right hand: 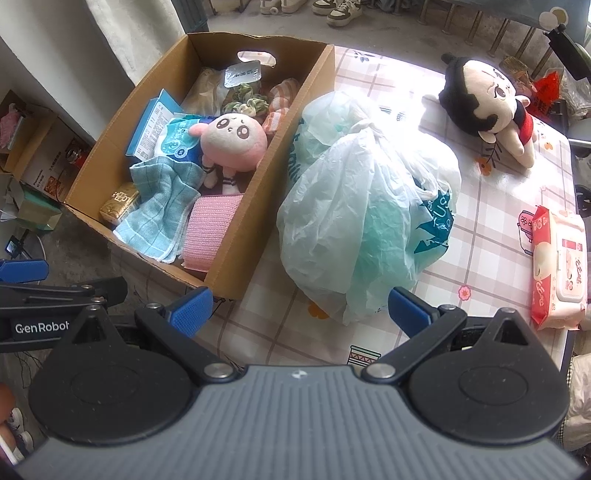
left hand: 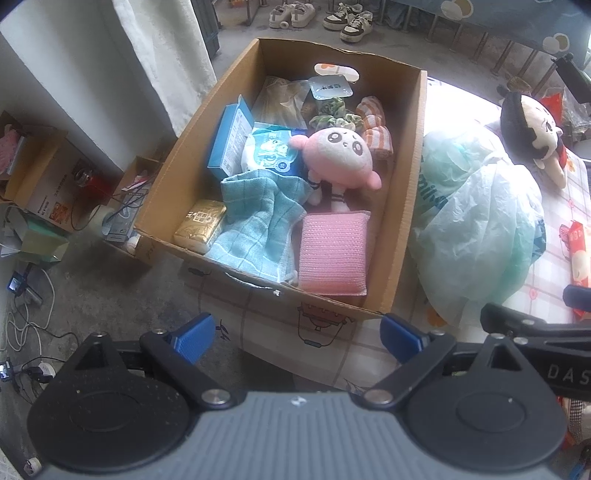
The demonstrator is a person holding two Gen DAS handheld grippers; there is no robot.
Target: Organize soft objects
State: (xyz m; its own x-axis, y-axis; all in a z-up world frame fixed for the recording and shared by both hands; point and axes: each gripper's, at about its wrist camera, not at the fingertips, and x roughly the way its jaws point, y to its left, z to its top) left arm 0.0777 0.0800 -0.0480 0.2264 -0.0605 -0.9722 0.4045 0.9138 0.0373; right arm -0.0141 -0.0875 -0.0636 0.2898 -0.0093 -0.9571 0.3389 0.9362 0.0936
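A cardboard box stands on the table's left part. Inside lie a pink plush doll, a blue towel, a pink sponge pad, striped orange cloths and a green scrunchie. A tied plastic bag sits right of the box. A black-haired doll lies at the far right. My left gripper hangs open before the box's near wall. My right gripper is open before the bag, holding nothing.
A pack of wet wipes lies near the table's right edge. The box also holds a blue carton, a gold packet and a tissue pack. Open boxes, cables and shoes clutter the floor left and beyond.
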